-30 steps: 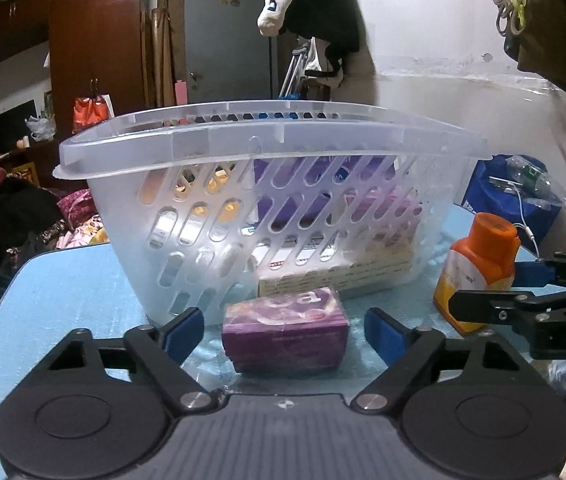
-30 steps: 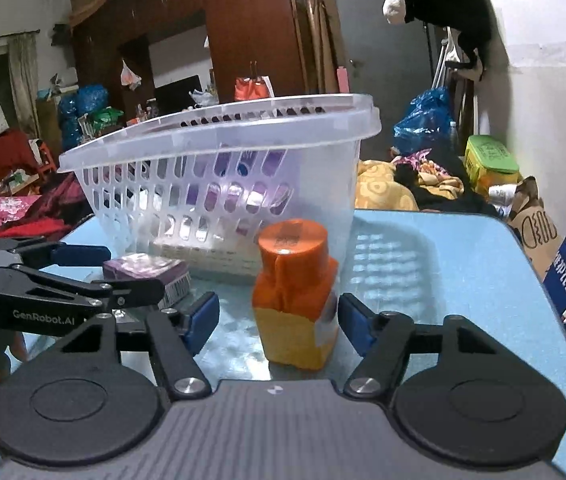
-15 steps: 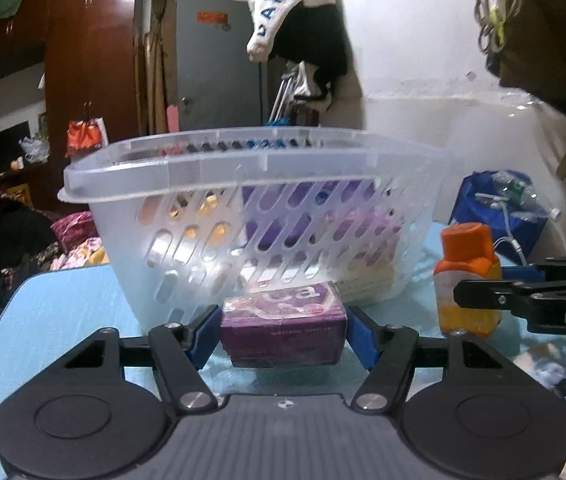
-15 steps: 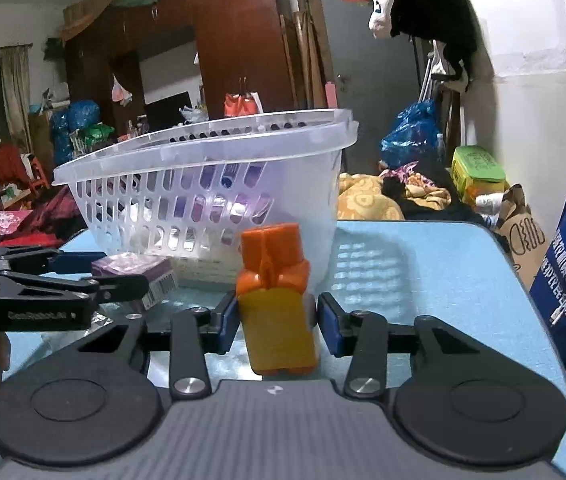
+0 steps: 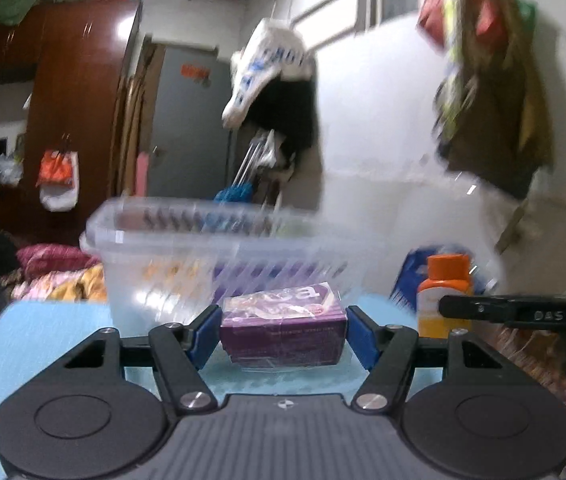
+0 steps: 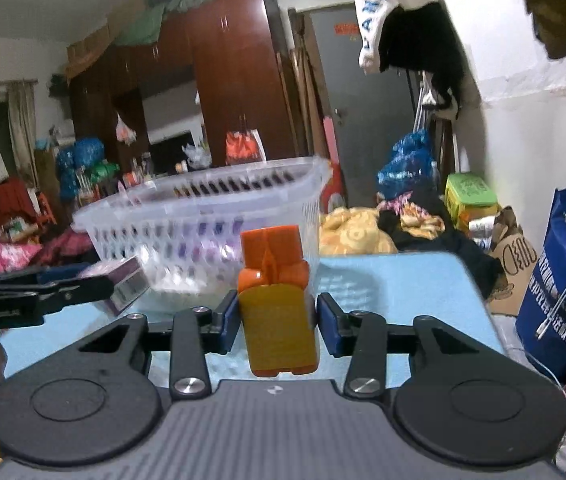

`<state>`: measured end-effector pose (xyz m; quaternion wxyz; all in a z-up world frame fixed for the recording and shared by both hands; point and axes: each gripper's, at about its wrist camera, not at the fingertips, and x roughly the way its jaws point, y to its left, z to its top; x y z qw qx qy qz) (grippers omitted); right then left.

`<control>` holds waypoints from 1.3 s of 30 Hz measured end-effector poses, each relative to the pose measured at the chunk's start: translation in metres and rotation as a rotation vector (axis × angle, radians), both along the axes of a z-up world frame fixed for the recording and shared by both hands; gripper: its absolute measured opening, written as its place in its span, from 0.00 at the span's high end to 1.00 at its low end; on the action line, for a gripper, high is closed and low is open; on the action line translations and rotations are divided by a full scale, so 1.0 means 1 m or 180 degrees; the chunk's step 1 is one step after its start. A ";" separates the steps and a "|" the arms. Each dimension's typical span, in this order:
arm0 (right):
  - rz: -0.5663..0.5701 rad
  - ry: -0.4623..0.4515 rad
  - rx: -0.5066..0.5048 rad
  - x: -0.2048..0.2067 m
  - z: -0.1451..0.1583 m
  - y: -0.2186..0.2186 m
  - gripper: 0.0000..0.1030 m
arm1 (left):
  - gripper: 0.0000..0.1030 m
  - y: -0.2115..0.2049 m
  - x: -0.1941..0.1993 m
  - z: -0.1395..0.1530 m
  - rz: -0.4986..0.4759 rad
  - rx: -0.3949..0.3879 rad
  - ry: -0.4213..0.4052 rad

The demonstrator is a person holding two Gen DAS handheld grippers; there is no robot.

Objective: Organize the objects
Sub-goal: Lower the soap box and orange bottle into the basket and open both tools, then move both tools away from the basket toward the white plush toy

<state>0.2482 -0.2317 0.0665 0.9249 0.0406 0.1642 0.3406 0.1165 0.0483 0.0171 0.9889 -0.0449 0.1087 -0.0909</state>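
Note:
My left gripper (image 5: 281, 334) is shut on a purple soap box (image 5: 283, 330) and holds it above the blue table (image 5: 43, 344), in front of the clear plastic basket (image 5: 187, 256). My right gripper (image 6: 277, 324) is shut on a yellow bottle with an orange cap (image 6: 277, 308), lifted off the table. The bottle also shows at the right of the left wrist view (image 5: 445, 288). The soap box and left gripper show at the left of the right wrist view (image 6: 123, 280). The basket (image 6: 203, 220) holds several purple items.
The blue table's right edge (image 6: 479, 300) drops off to a blue bag (image 6: 563, 280) and clutter on the floor. Clothes hang on the wall behind (image 6: 403, 20). Wardrobes and piled bedding lie beyond the table.
Both grippers closed on their objects and lifted them up off the table. The basket now sits lower and farther in both views.

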 end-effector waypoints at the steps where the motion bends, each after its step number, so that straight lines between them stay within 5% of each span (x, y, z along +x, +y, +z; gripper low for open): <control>1: 0.0029 -0.0070 0.0059 -0.007 0.009 -0.004 0.57 | 0.32 -0.001 -0.009 0.008 0.0007 0.0030 -0.0089; 7: 0.0096 -0.0477 0.0158 -0.020 0.069 0.006 0.56 | 0.32 0.010 -0.009 0.079 0.0089 0.0130 -0.0307; 12: -0.0032 -0.0525 -0.0052 0.017 0.107 0.049 0.56 | 0.32 0.026 0.063 0.120 0.0459 0.0303 0.0087; 15: -0.0162 -0.0251 -0.0319 0.058 0.107 0.081 0.56 | 0.32 0.037 0.116 0.112 0.0633 0.0330 0.0638; 18: -0.0180 0.0098 -0.0496 0.092 0.095 0.106 0.56 | 0.32 0.044 0.144 0.098 0.0709 0.0373 0.0920; 24: -0.0343 0.0394 -0.0587 0.119 0.077 0.124 0.56 | 0.32 0.049 0.159 0.085 0.0784 0.0393 0.0996; 35: -0.0479 0.0430 -0.0748 0.120 0.067 0.126 0.55 | 0.32 0.050 0.167 0.068 0.0856 0.0481 0.1171; 37: -0.0473 0.0389 -0.0641 0.116 0.070 0.120 0.41 | 0.22 0.047 0.162 0.067 0.0840 0.0526 0.1064; 39: -0.0479 0.0291 -0.0581 0.115 0.074 0.116 0.09 | 0.14 0.049 0.153 0.068 0.0809 0.0445 0.0939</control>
